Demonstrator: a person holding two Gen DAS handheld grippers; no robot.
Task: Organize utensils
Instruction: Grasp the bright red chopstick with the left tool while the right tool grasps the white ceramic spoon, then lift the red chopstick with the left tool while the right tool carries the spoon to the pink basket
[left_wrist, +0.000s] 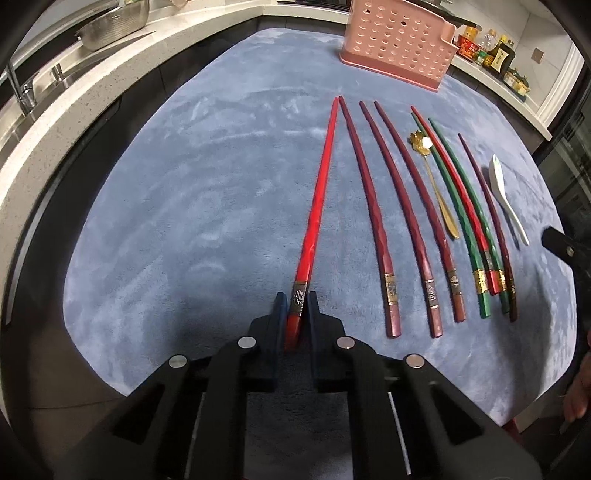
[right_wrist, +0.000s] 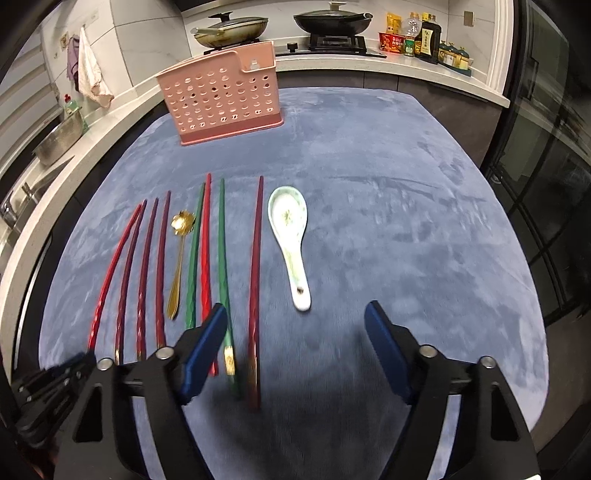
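My left gripper (left_wrist: 297, 299) is shut on the thick end of a bright red chopstick (left_wrist: 319, 192), which lies on the blue cloth (left_wrist: 184, 206) pointing away. To its right lie several maroon, green and red chopsticks (left_wrist: 406, 218), a gold flower spoon (left_wrist: 436, 184) and a white ceramic spoon (left_wrist: 506, 192). My right gripper (right_wrist: 295, 314) is open and empty, low over the cloth just in front of the white spoon (right_wrist: 291, 236), with the chopsticks (right_wrist: 203, 258) and gold spoon (right_wrist: 179, 258) to its left. The pink perforated utensil holder (right_wrist: 221, 99) stands at the far side.
A counter with a sink and metal colander (left_wrist: 110, 26) runs along the left. A stove with pans (right_wrist: 332, 18) and bottles (right_wrist: 424, 37) lies behind the holder. The left gripper's body shows at the right wrist view's lower left (right_wrist: 51, 384).
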